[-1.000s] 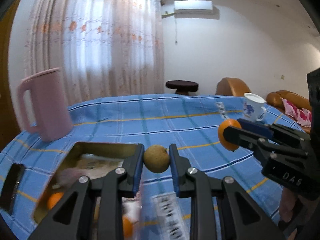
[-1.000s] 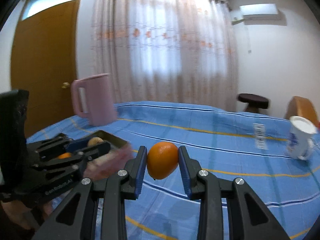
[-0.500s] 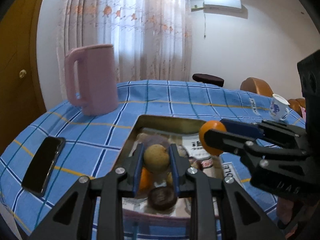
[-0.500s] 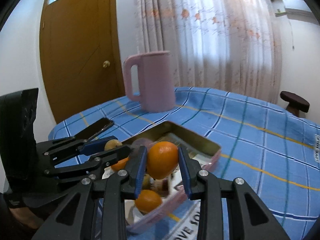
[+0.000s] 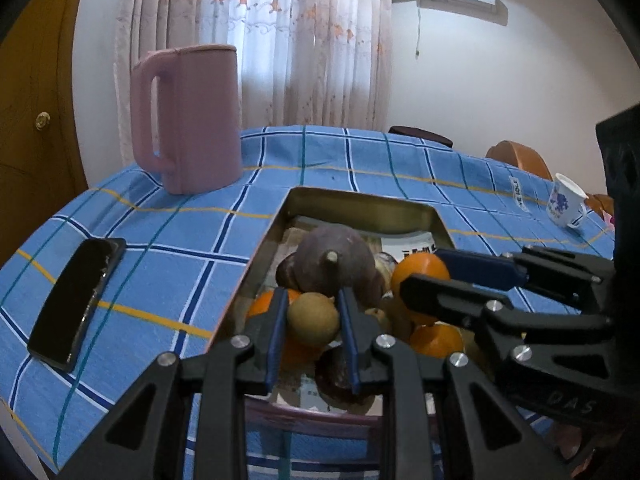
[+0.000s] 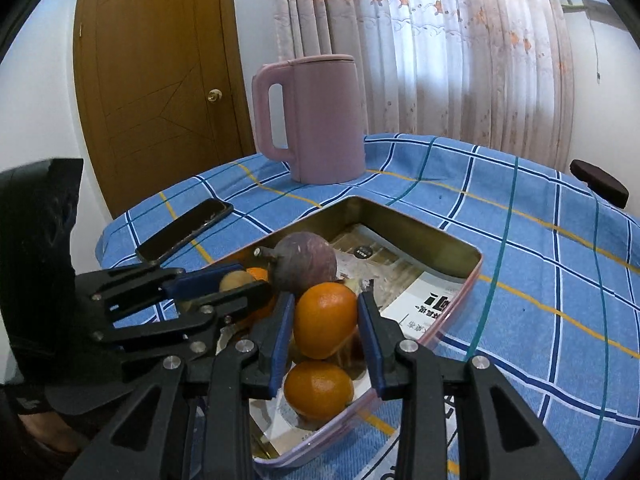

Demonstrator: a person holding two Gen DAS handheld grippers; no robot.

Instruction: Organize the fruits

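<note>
I hold two fruits, one in each gripper, and both hang over the metal tin (image 5: 362, 204) on the blue checked cloth (image 5: 168, 248).

My left gripper (image 5: 313, 320) has its jaws pulled in close on a small brown fruit (image 5: 313, 319). It is round like a ball, so it has no long side. A tiny nub on its top right points up. It looks light, with a thin dry skin that I think could crack, so I squeeze it gently at its widest part.

My right gripper (image 6: 325, 320) has its jaws close on an orange (image 6: 325, 320). The orange is a bit like an egg. Its long side stands up and leans a little, fat end up and narrow end down. It looks heavier than the brown fruit, firm but a bit squashy, with a smooth skin that could slip. The pads hold it on its two sides, at the middle, which I think is the best place.

The tin already has fruit in it: a big purple fruit (image 5: 334, 260) with its stem stub towards the left camera, and more oranges (image 6: 319, 390). A round fruit can roll, so I think each one needs a low spot.
</note>
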